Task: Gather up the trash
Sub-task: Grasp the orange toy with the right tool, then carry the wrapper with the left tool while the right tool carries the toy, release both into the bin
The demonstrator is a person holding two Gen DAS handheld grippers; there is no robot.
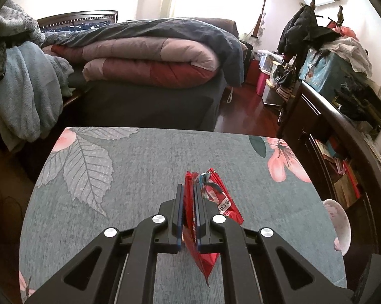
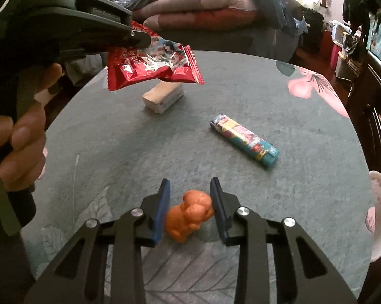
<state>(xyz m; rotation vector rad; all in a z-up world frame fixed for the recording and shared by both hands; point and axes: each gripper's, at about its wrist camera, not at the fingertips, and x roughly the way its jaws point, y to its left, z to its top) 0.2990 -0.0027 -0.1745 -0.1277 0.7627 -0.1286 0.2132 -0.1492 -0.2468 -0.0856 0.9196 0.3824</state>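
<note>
My left gripper (image 1: 189, 187) is shut on a crinkled red snack wrapper (image 1: 215, 197), which hangs above the round table (image 1: 139, 164). The right wrist view shows that same left gripper (image 2: 139, 40) at upper left, a hand (image 2: 25, 139) around its handle and the red wrapper (image 2: 152, 68) dangling from its tip. Low over the near part of the table (image 2: 114, 152), my right gripper (image 2: 190, 180) has its blue pads against both sides of a small orange toy figure (image 2: 190, 215) that rests on the cloth.
A colourful lighter (image 2: 243, 139) lies right of centre and a small beige packet (image 2: 162, 98) stands farther back. A pale pink rounded object (image 2: 380, 215) sits past the table's right edge. A bed (image 1: 152, 63) with folded quilts is behind; dark cluttered furniture (image 1: 329, 126) lines the right.
</note>
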